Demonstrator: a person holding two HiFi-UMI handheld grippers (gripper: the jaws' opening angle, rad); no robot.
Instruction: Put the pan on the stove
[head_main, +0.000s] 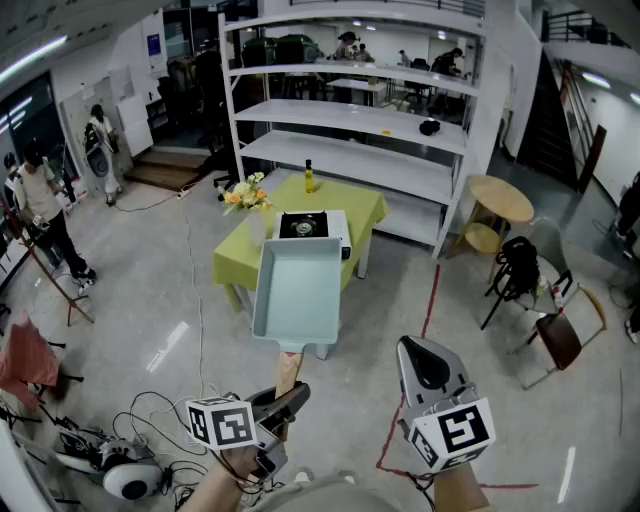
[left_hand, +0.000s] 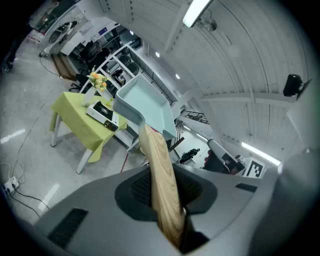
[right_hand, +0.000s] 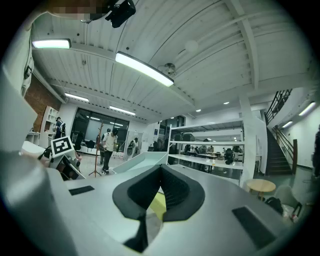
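Out over the open floor, well short of the stove, the pan (head_main: 297, 290) hangs in the air, and that tells us where this task stands. It's a pale blue-green rectangular pan, carried out in front at the end of its wooden handle (head_main: 287, 372). The left gripper (head_main: 285, 400) has that handle clamped between its jaws. The left gripper view shows the wood running straight down through the dark pads, which are closed snugly on it. The pickup looks done and the grip looks firm.

Now for what's left. The stove (head_main: 304, 226), a small portable burner, sits on the surface (head_main: 365, 205) with the yellow-green cloth, ahead of the person and in front of the big white shelving. From the head view the pan overlaps the near edge of that surface, but it is plainly closer to the camera and not touching anything. The burner top looks bare and ready.

The right gripper (head_main: 415, 348) rides alongside at the right with its jaws together and nothing between them. For now it's a spectator.

A bottle (head_main: 309, 176) and a bunch of flowers (head_main: 246, 194) share the surface, behind and to the left of the stove, so the approach from the near side looks open.

My read is that we're in the carry phase. The walk-up, the lowering onto the burner and the release are all yet to come.
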